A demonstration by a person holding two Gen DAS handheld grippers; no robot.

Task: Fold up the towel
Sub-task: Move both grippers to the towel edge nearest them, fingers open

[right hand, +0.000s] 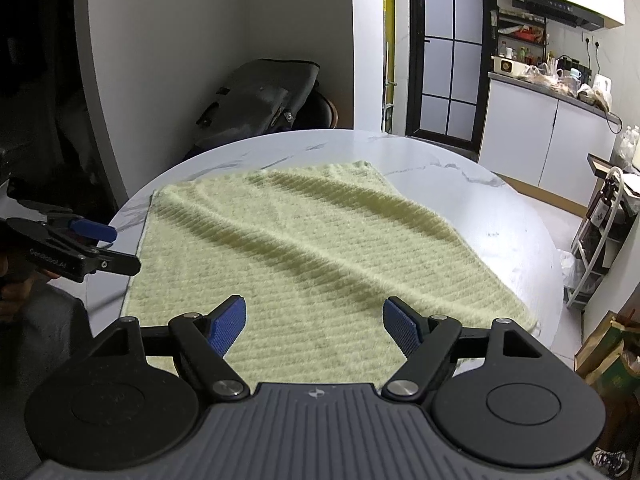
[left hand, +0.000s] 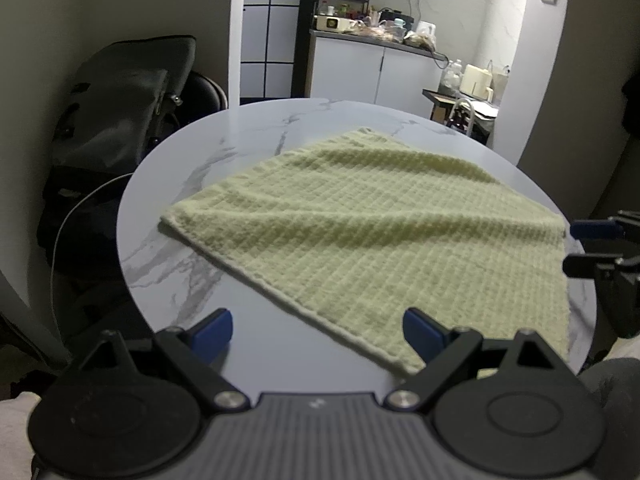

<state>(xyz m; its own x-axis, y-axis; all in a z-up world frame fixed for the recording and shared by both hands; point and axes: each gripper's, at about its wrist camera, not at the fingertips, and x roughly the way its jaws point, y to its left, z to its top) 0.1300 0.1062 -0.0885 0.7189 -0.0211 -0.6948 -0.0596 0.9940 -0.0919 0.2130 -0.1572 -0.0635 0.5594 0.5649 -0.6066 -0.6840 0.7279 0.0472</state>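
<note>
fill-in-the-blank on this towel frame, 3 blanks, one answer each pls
1. The towel lies spread on a round ____ table.
2. Both the left tongs and the right tongs are ____.
3. The towel's colour is pale ____.

Missing words: marble; open; green

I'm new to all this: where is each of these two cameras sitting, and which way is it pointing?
Left wrist view: sits on the left gripper, looking forward across the towel on the round marble table toward a kitchen counter; its own open blue-padded fingers show below, the right gripper at the right edge.
Right wrist view: sits on the right gripper, facing over the towel toward a wall and door; its open fingers show, the left gripper at left.
Shared: towel, table, both grippers.
</note>
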